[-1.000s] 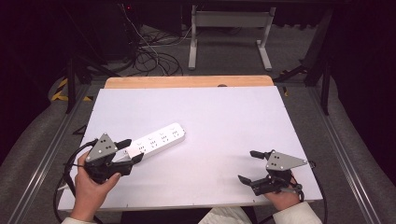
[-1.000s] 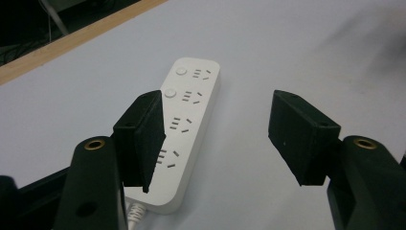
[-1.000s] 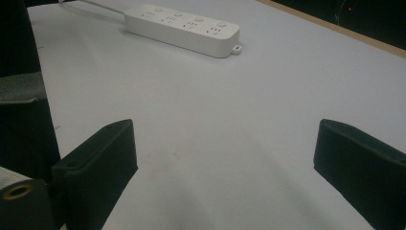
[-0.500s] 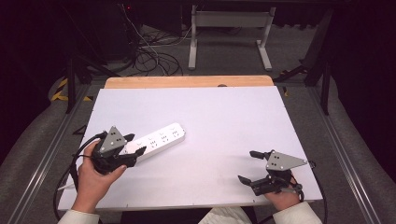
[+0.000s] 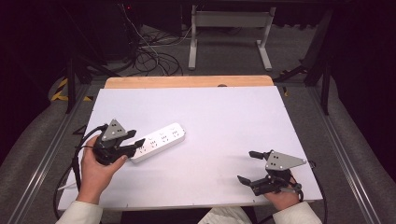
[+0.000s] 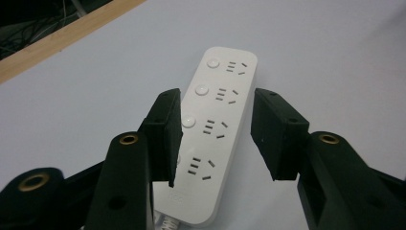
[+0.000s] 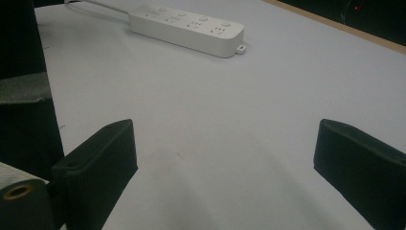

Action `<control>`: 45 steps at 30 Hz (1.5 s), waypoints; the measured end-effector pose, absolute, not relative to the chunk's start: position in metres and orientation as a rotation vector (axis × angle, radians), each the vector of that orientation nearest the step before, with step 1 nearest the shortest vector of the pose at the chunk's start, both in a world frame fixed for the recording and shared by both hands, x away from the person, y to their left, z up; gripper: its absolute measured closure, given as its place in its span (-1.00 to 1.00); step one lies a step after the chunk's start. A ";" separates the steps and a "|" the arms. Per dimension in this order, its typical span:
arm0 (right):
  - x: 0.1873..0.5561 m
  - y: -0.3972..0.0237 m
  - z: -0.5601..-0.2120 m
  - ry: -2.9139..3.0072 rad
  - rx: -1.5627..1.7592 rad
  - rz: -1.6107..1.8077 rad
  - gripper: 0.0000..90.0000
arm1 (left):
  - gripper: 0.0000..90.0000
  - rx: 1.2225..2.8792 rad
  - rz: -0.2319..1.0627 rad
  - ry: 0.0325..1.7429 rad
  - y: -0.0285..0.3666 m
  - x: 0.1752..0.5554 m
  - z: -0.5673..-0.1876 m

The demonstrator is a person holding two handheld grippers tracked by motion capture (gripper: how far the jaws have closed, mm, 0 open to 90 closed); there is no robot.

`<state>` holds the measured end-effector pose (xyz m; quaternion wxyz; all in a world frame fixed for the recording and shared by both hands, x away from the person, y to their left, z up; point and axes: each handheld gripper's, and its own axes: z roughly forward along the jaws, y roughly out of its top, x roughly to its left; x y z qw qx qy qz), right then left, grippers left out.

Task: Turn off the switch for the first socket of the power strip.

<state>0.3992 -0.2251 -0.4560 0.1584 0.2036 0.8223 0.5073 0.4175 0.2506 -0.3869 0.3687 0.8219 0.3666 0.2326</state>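
Power strip (image 6: 218,129) sits right between the jaws of the left tongs (image 6: 216,136), which are spread a bit wider than the strip and straddle its cord end without visibly pinching it, so nothing's actually gripped. From the high view, the left tongs (image 5: 135,140) are held in the person's left hand (image 5: 95,170) at the near-left part of the white counter (image 5: 224,116), with the white strip (image 5: 159,141) lying flat and angled, running away toward the middle. Four sockets with round buttons face up. Over on the near-right, the right tongs (image 5: 248,165) are wide open and holding nothing, well apart from the strip. In the right gripper view the strip (image 7: 186,26) lies far off across bare counter (image 7: 230,124), cord trailing away.
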 end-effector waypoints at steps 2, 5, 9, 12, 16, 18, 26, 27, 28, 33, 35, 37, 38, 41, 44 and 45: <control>0.399 -0.225 -0.456 2.351 0.583 1.450 -0.82 | 0.24 2.112 0.594 0.949 0.251 0.419 -0.388; 0.399 -0.225 -0.456 2.351 0.586 1.450 -0.82 | 0.26 2.116 0.587 0.974 0.251 0.427 -0.391; 0.399 -0.225 -0.456 2.352 0.585 1.452 -0.82 | 0.29 2.125 0.558 1.022 0.251 0.438 -0.396; 0.399 -0.225 -0.456 2.351 0.585 1.453 -0.82 | 0.39 2.145 0.527 1.050 0.251 0.445 -0.401; 0.399 -0.225 -0.456 2.349 0.584 1.453 -0.82 | 0.48 2.151 0.478 1.091 0.252 0.456 -0.410; 0.399 -0.226 -0.456 2.347 0.581 1.453 -0.82 | 0.54 2.147 0.461 1.111 0.256 0.462 -0.415; 0.399 -0.225 -0.456 2.349 0.577 1.451 -0.82 | 0.71 2.155 0.435 1.148 0.261 0.471 -0.428; 0.399 -0.225 -0.456 2.349 0.578 1.450 -0.82 | 0.72 2.158 0.438 1.158 0.261 0.472 -0.430; 0.399 -0.225 -0.456 2.349 0.577 1.452 -0.82 | 0.74 2.162 0.444 1.161 0.261 0.472 -0.430; 0.399 -0.226 -0.456 2.346 0.577 1.452 -0.82 | 0.89 2.183 0.459 1.179 0.260 0.473 -0.433; 0.399 -0.226 -0.456 2.347 0.576 1.452 -0.82 | 0.94 2.200 0.452 1.180 0.259 0.474 -0.434; 0.399 -0.226 -0.456 2.347 0.576 1.453 -0.82 | 0.96 2.204 0.456 1.185 0.258 0.474 -0.435; 0.399 -0.225 -0.456 2.346 0.576 1.455 -0.82 | 0.95 2.209 0.462 1.189 0.258 0.475 -0.436; 0.399 -0.226 -0.456 2.345 0.575 1.456 -0.82 | 0.99 2.209 0.434 1.199 0.258 0.476 -0.438; 0.399 -0.226 -0.456 2.346 0.575 1.455 -0.82 | 1.00 2.221 0.423 1.202 0.257 0.478 -0.441; 0.399 -0.226 -0.456 2.346 0.574 1.456 -0.82 | 1.00 2.228 0.415 1.203 0.257 0.478 -0.441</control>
